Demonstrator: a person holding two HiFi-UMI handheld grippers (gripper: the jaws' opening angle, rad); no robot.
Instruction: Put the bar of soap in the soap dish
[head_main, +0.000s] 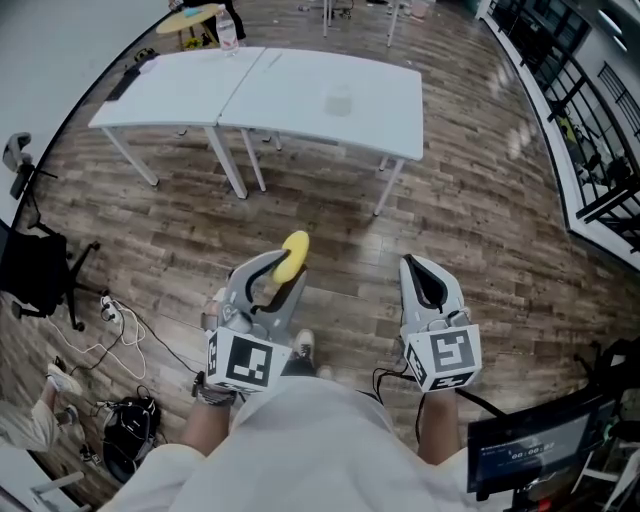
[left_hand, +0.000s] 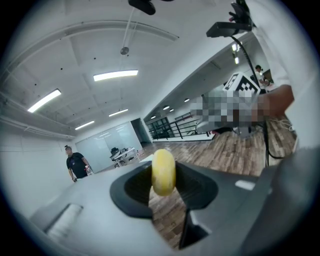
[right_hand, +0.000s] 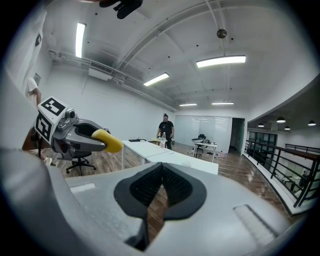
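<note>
The left gripper (head_main: 280, 272) clamps the yellow bar of soap (head_main: 293, 255) between its jaw tips at the centre of the head view. To its right, the right gripper (head_main: 428, 283) is closed on nothing.

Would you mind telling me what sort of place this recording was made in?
Probably a large open-plan office or lab: two long white tables on a wood-plank floor, a black swivel office chair, and a black metal railing along one side.

The table's (head_main: 262, 98) pale object (head_main: 340, 101) is too faint to identify.
</note>
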